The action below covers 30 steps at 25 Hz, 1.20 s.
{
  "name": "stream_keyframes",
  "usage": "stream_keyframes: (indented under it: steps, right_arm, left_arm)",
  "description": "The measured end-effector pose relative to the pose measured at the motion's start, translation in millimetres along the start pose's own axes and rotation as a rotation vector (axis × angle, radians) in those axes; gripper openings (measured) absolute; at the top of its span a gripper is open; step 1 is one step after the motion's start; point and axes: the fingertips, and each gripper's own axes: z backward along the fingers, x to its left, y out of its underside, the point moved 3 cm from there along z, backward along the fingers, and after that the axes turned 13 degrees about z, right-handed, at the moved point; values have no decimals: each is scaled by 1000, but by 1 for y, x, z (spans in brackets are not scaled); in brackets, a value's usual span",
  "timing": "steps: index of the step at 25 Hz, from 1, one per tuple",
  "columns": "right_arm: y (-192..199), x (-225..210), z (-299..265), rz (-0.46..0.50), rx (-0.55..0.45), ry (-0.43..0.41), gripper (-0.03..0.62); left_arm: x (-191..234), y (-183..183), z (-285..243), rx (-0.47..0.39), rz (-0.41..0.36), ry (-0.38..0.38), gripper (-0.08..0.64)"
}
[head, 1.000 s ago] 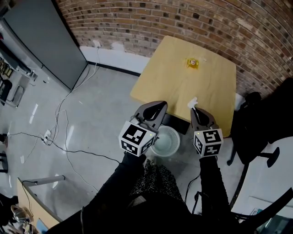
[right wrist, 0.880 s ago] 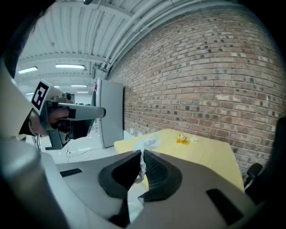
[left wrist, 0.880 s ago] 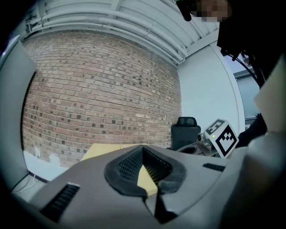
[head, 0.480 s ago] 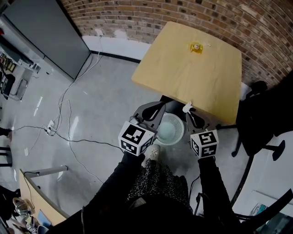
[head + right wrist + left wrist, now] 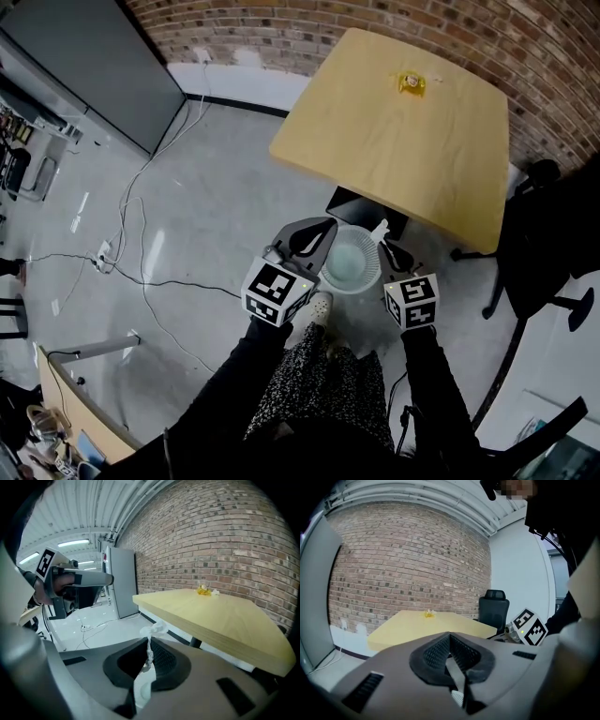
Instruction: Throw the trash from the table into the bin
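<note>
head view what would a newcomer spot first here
The right gripper pinches a white paper scrap close by the white bin, which stands just off the near edge of the wooden table. A yellow wrapper lies alone at the table's far side.

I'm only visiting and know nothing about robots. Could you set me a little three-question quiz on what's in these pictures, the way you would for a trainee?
1. What is pinched in the right gripper?
2. True or false: the table has no trash on it.
3. Where does the bin stand? A on the table; B on the floor by the table's near edge; C on a shelf.

Key
1. A white paper scrap.
2. False: a yellow wrapper lies near the table's far edge.
3. B
</note>
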Motion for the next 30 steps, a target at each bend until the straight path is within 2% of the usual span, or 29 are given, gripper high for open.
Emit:
stream_keyframes:
  steps: [9, 14, 30]
  right_arm:
    - [48, 12, -25, -49, 45, 11, 23]
    - [70, 14, -37, -66, 62, 10, 23]
    - [133, 25, -75, -127, 118, -11, 23]
  left_arm:
    - [11, 49, -11, 34, -5, 32, 0]
    - [10, 79, -29, 51, -12, 91, 0]
    - [27, 147, -72, 116, -20, 122, 0]
